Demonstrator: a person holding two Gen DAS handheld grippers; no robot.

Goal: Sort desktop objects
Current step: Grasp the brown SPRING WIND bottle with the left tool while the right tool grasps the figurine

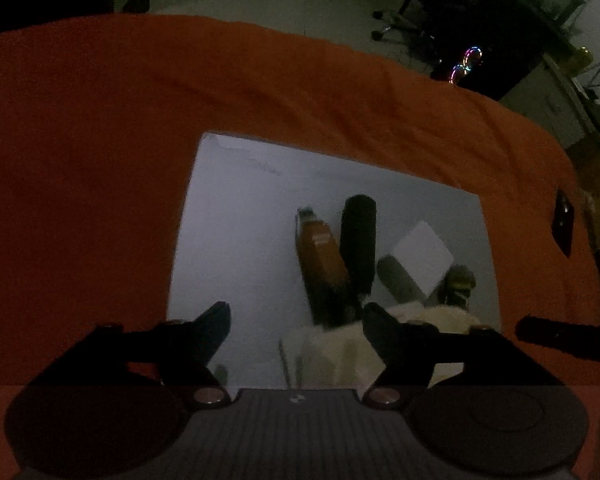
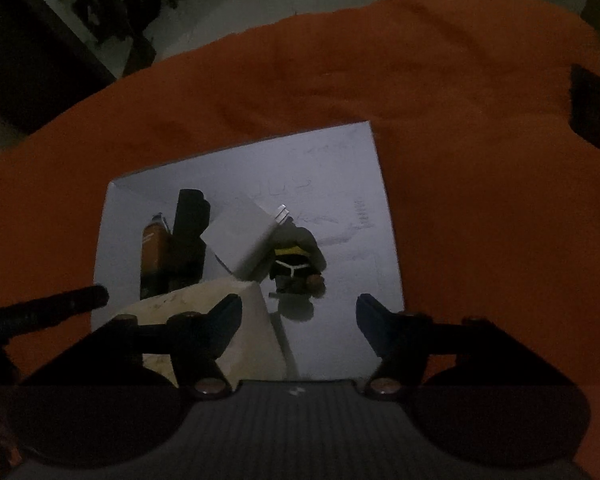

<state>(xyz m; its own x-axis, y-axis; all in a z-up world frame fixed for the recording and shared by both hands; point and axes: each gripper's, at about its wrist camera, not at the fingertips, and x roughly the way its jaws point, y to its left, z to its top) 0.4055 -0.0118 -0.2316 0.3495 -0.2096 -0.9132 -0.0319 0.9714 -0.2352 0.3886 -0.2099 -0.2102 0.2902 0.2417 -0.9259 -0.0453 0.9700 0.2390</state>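
Observation:
A white board lies on the orange cloth. On it is a cluster: an orange-brown bottle, a black cylinder, a white box, a small toy figure and a cream block. My left gripper hangs open above the board, with the cream block by its right finger. My right gripper is open too, the block at its left finger and the figure just ahead. Neither grips anything.
The orange cloth covers the table around the board. A flat black item lies on the cloth at the right. Beyond the far edge there is a dim floor with office chairs and a dark cabinet with coloured lights.

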